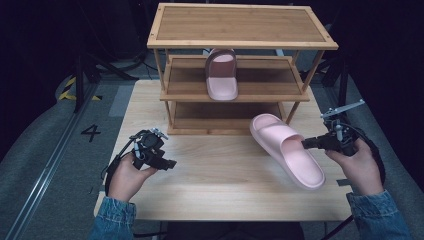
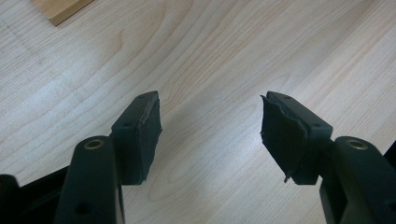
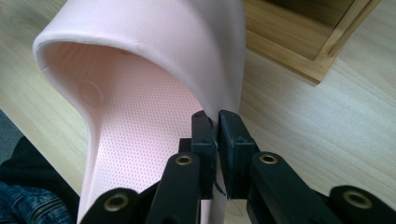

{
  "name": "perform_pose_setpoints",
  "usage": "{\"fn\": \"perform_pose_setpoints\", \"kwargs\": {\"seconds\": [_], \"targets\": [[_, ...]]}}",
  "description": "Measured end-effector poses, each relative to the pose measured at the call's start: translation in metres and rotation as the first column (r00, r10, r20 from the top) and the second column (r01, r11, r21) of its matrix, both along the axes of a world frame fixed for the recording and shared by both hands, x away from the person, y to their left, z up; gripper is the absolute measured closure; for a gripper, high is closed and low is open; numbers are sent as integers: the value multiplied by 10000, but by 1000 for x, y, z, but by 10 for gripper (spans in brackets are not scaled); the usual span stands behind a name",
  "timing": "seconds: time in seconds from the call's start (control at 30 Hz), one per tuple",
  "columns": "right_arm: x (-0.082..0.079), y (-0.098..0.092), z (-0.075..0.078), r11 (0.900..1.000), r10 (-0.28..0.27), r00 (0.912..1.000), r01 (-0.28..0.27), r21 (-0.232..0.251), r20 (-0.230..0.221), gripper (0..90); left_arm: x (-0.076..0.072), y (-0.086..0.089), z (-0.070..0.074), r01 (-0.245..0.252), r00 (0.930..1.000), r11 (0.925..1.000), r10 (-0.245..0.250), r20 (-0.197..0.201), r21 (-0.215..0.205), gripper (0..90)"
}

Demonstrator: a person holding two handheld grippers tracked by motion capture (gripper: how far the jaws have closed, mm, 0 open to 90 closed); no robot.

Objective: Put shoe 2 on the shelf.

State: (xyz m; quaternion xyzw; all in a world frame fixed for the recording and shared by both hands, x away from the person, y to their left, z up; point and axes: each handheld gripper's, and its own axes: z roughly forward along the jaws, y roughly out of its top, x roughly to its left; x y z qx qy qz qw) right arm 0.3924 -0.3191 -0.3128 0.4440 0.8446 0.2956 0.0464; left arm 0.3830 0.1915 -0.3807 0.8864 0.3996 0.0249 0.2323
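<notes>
A pink slipper is lifted off the table at the right, toe toward the rack. My right gripper is shut on the side edge of its strap; in the right gripper view the black jaws pinch the pink slipper edge, with my right gripper close to the camera. A second pink slipper lies on the middle shelf of the wooden shoe rack. My left gripper rests low over the table at the left, open, and in its own view my left gripper has nothing between its pads.
The three-tier rack stands at the back of the light wooden table; its bottom shelf holds nothing. A rack foot shows at the top left of the left gripper view. Dark floor with a track and a painted number lies to the left.
</notes>
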Motion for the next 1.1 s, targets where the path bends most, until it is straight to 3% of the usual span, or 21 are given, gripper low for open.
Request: {"fn": "perform_pose_setpoints", "kwargs": {"seconds": [0.3, 0.73, 1.1], "targets": [[2, 0, 26, 10000, -46, 9994, 49, -87, 350, 859, 1, 1, -1, -22, 10000, 10000, 22, -76, 3, 381], [14, 5, 52, 9997, -163, 9974, 150, 190, 705, 860, 0, 1, 1, 57, 10000, 10000, -57, -42, -74, 385], [42, 10, 71, 9973, -723, 9928, 731, -49, 959, 859, 0, 1, 1, 11, 10000, 9999, -12, -67, -105, 385]]}}
